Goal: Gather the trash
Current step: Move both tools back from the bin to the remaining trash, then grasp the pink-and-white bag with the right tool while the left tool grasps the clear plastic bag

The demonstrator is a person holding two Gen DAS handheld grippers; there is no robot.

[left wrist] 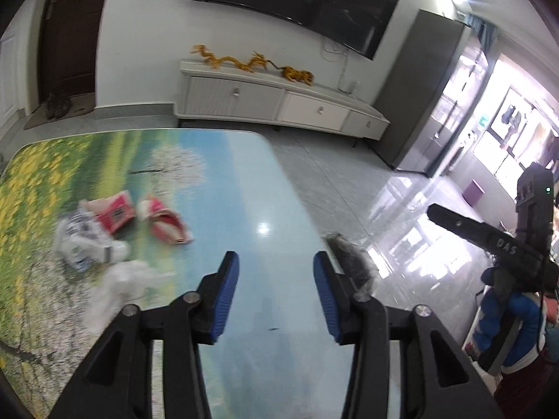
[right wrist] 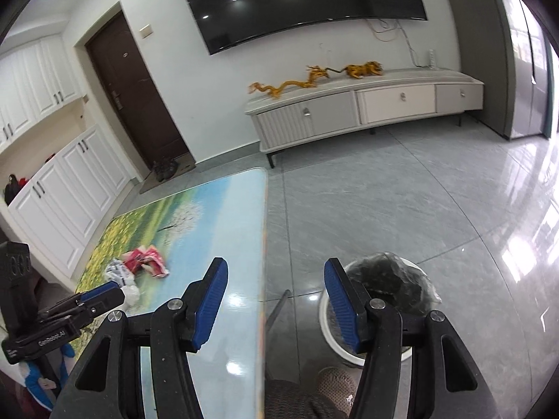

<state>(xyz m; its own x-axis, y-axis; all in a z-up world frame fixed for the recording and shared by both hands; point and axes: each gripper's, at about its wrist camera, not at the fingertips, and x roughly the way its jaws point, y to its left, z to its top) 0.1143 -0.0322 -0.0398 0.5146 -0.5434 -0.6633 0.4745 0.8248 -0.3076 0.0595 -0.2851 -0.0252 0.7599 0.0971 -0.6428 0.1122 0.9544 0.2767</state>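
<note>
**Blue-padded tongs empty, litter waiting on worktop**

Blue pads of left tongs [left wrist: 276,293] standing apart, nothing between; right tongs [right wrist: 276,307] likewise apart and empty. Best to bring left tongs low over the worktop [left wrist: 265,188] toward white crumpled wrappers [left wrist: 87,244] and red cartons [left wrist: 139,218], clustered left of centre. Take one piece, pinched mid-body, then over to the lined bin [right wrist: 380,300] on the floor beside the worktop edge.

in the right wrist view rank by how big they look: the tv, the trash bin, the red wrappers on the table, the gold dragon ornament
1. tv, largest by far
2. trash bin, though it sits nearest the camera, which inflates it
3. gold dragon ornament, long and thin
4. red wrappers, smallest
</note>
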